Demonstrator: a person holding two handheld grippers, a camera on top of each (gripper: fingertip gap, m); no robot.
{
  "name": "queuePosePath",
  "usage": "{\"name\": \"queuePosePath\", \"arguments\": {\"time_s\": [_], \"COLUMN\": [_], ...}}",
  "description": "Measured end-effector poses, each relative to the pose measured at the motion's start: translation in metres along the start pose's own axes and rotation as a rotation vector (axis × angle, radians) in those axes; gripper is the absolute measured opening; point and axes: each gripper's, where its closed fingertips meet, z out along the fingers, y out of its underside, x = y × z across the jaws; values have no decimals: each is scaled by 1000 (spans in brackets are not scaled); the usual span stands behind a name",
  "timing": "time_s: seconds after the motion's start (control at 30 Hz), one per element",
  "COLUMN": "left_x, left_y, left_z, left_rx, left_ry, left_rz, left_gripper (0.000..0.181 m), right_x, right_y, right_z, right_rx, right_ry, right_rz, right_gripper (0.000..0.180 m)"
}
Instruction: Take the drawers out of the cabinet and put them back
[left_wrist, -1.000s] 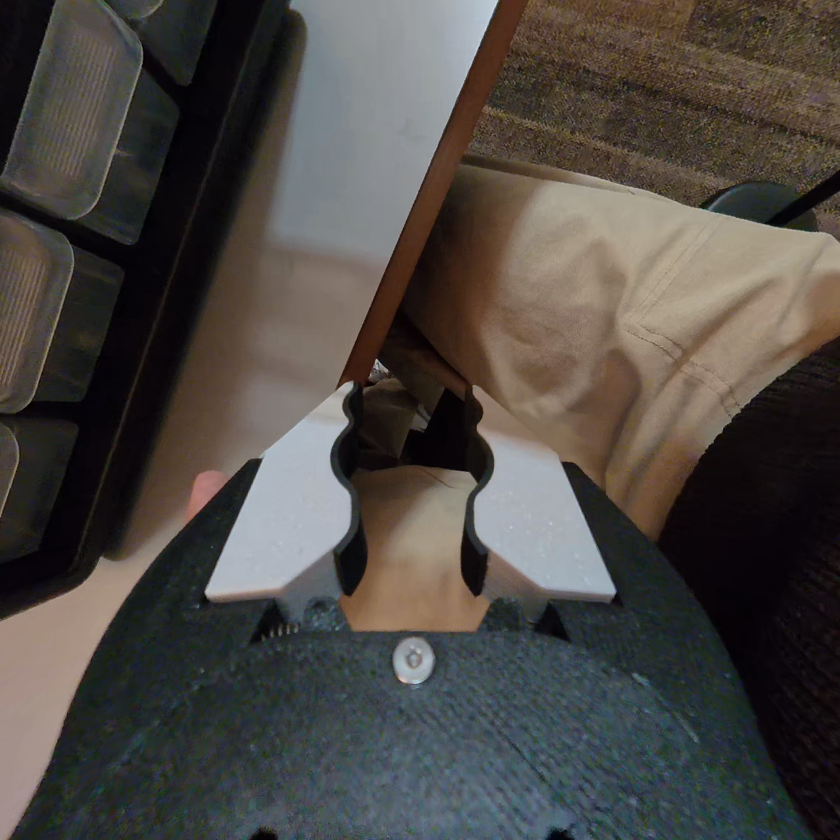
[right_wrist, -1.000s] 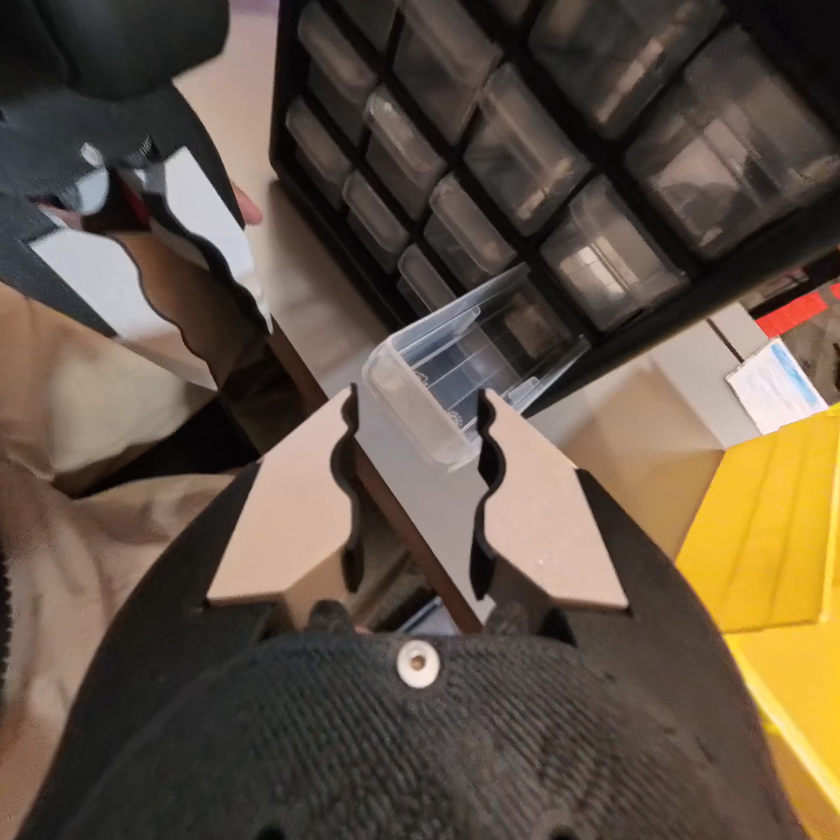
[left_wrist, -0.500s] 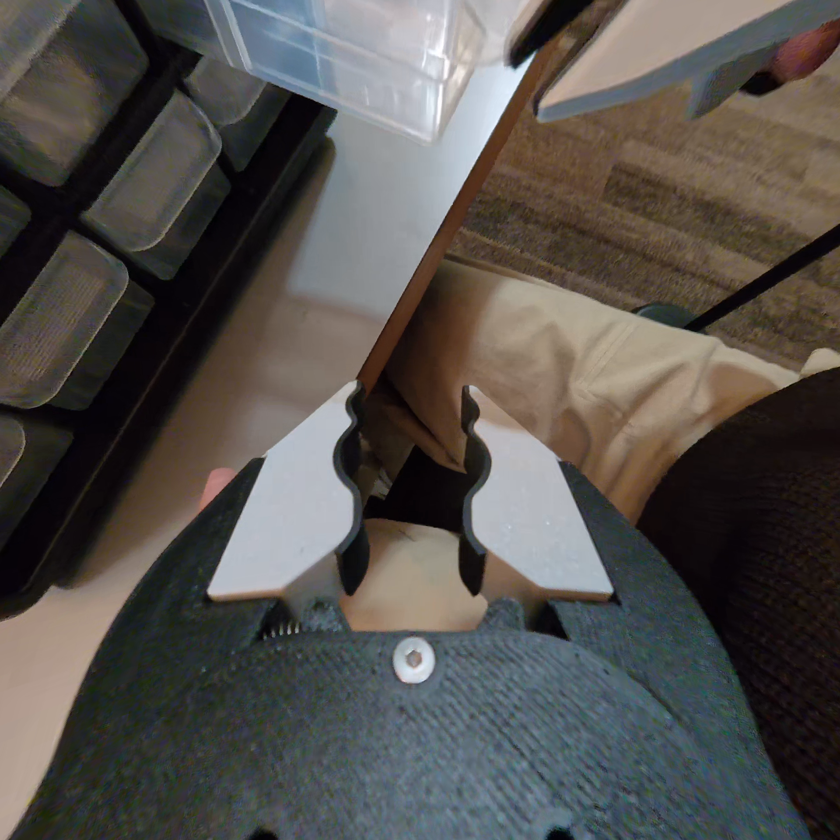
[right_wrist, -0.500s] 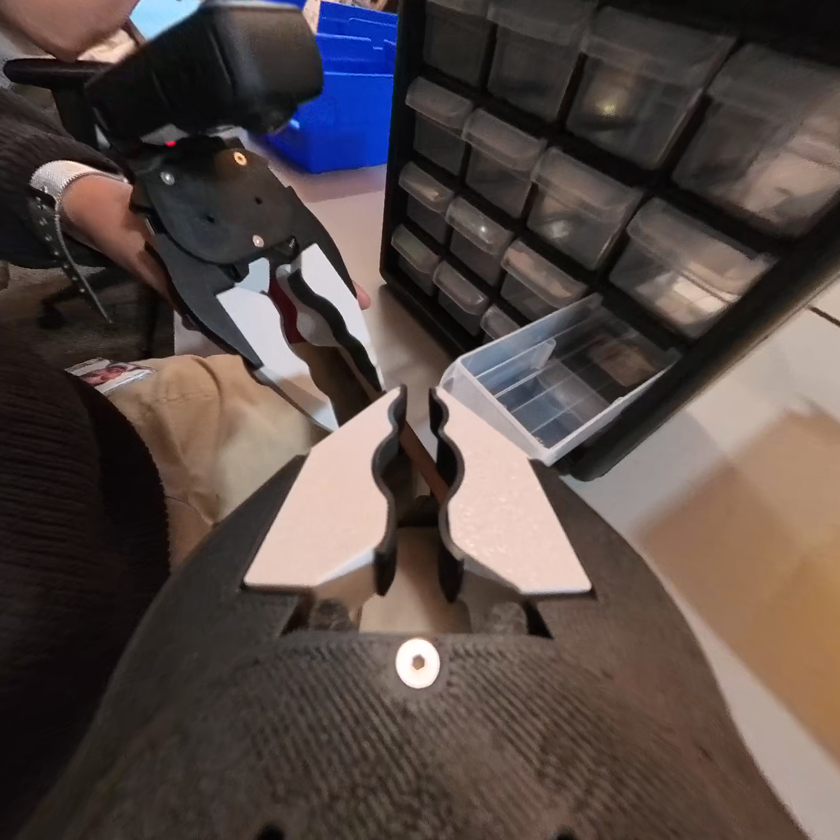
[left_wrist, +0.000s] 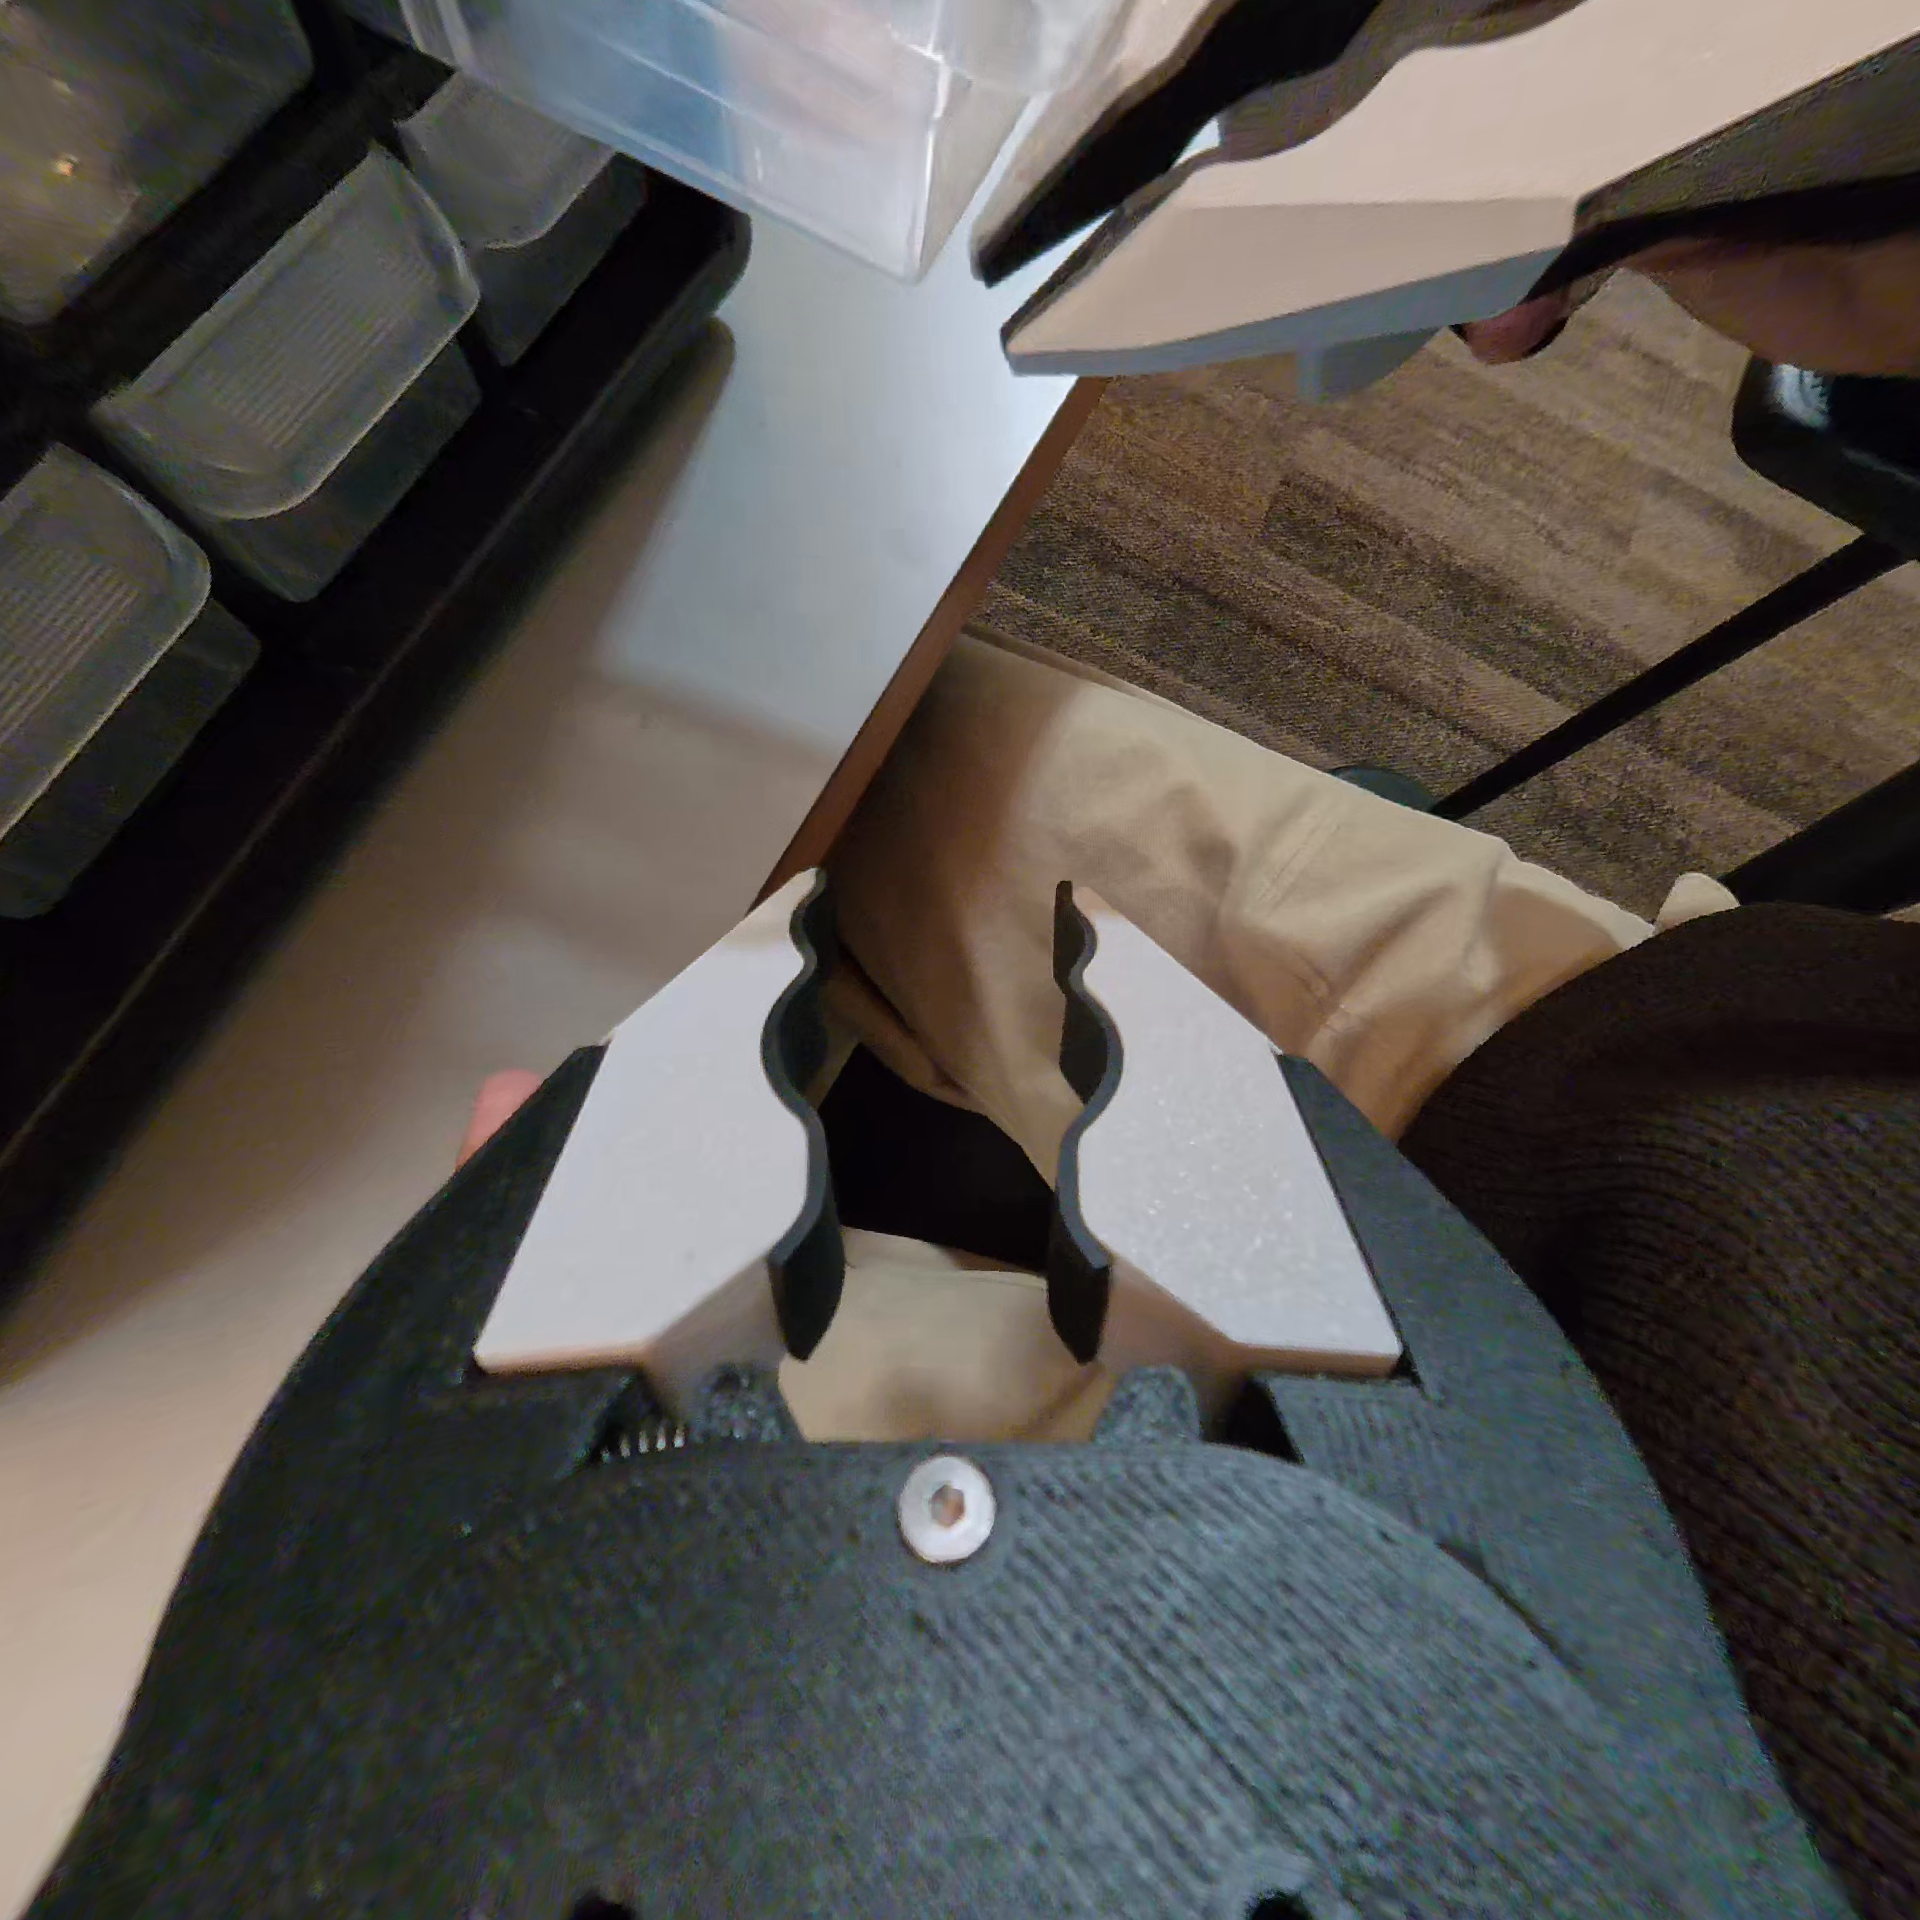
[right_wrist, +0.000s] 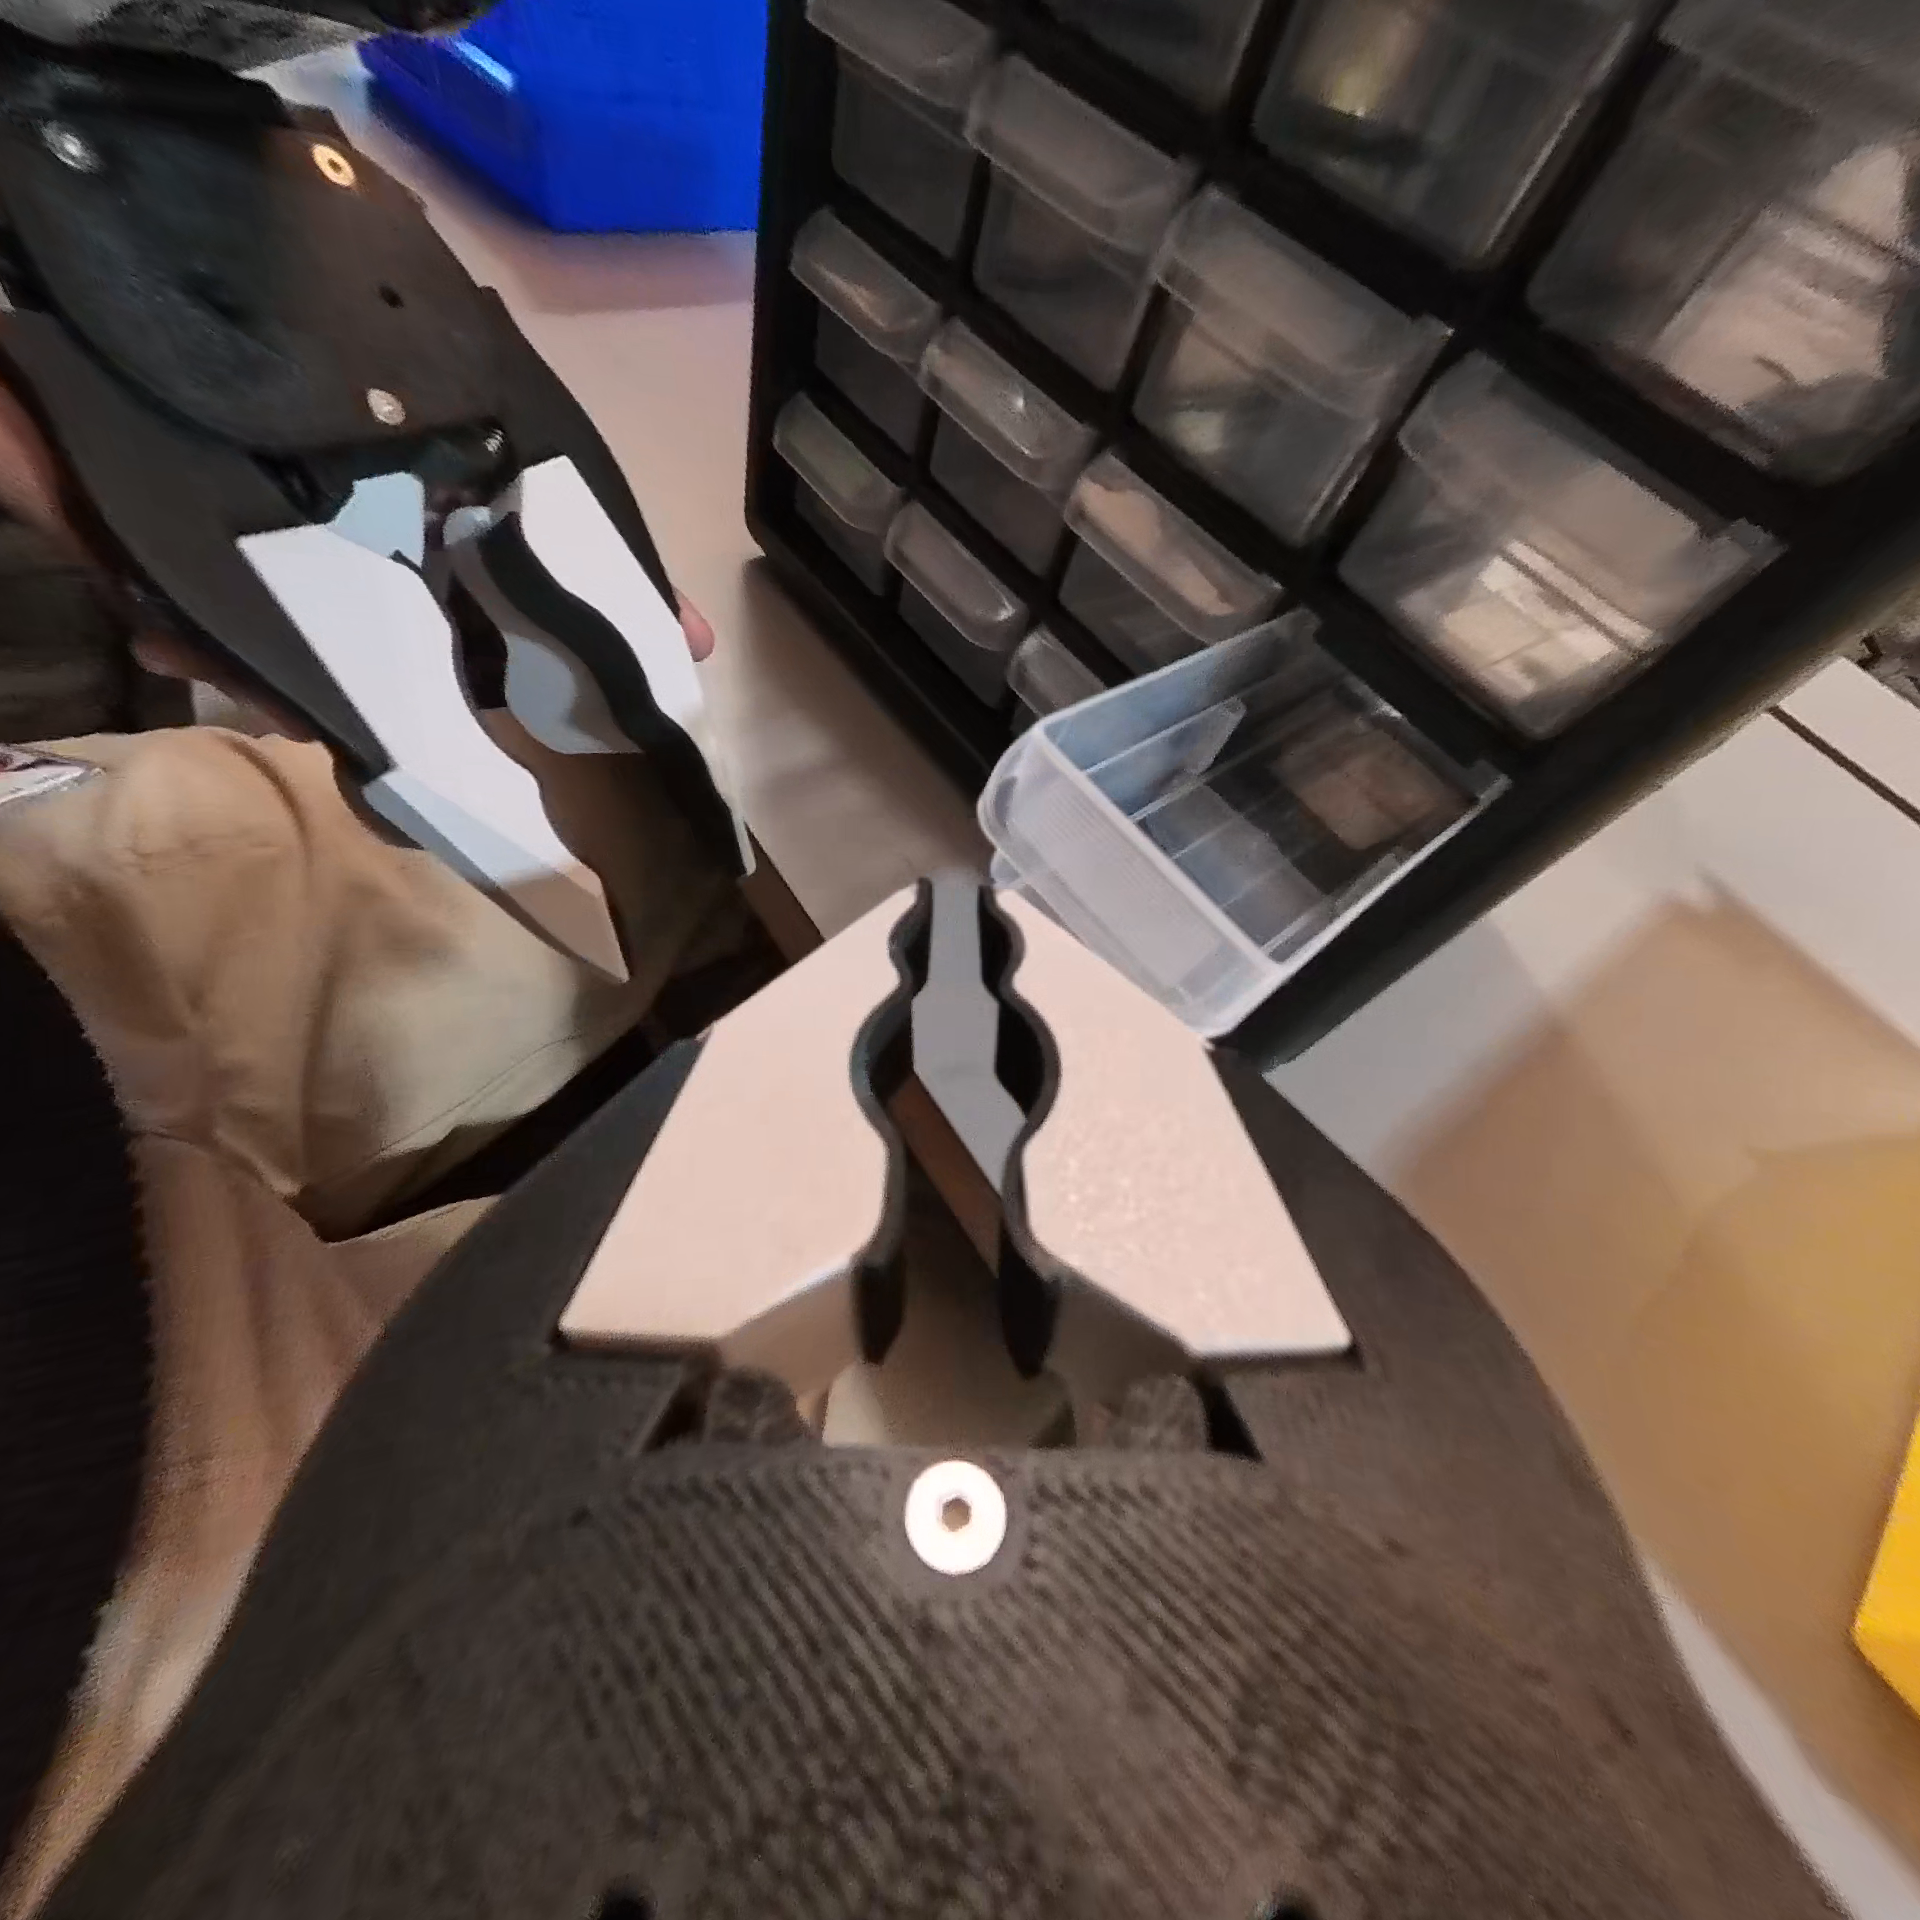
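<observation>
A black cabinet (right_wrist: 771, 312) with several clear drawers stands on the pale table (right_wrist: 1621, 1091). One clear drawer (right_wrist: 1195, 831) in its bottom row sticks out, tilted down, with its back end still in the slot. My right gripper (right_wrist: 951, 904) is shut and empty, its tips just left of the drawer's front corner. My left gripper (left_wrist: 940, 914) is open and empty over the table's brown edge, left of the drawer. The left wrist view also shows the cabinet (left_wrist: 312, 727), the drawer (left_wrist: 727, 104) and the right gripper (left_wrist: 997, 307). The left gripper (right_wrist: 681, 914) also shows in the right wrist view.
A person's tan trouser leg (left_wrist: 1195, 831) and dark sleeve lie below the table edge. A blue bin (right_wrist: 582, 125) stands behind the cabinet's left side. A yellow box (right_wrist: 1891, 1558) is at the right. Carpet and a black chair base (left_wrist: 1829, 447) are beyond.
My right gripper has gone from wide open to shut and sits lower, by the drawer's front corner. The left gripper has swung slightly and stays open. The drawer still sticks out.
</observation>
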Motion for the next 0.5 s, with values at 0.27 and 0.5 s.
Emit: {"name": "queuePosePath", "arguments": {"time_s": [0.27,0.5], "left_x": [-1,0], "left_y": [1,1], "left_z": [1,0], "left_rx": [-7,-4], "left_ry": [-5,-2], "left_rz": [-8,-11], "left_gripper": [38,38], "right_x": [17,29], "right_y": [1,-2], "right_z": [8,18], "right_rx": [5,15], "right_ry": [60,89], "right_rz": [38,61], "right_gripper": [20,30]}}
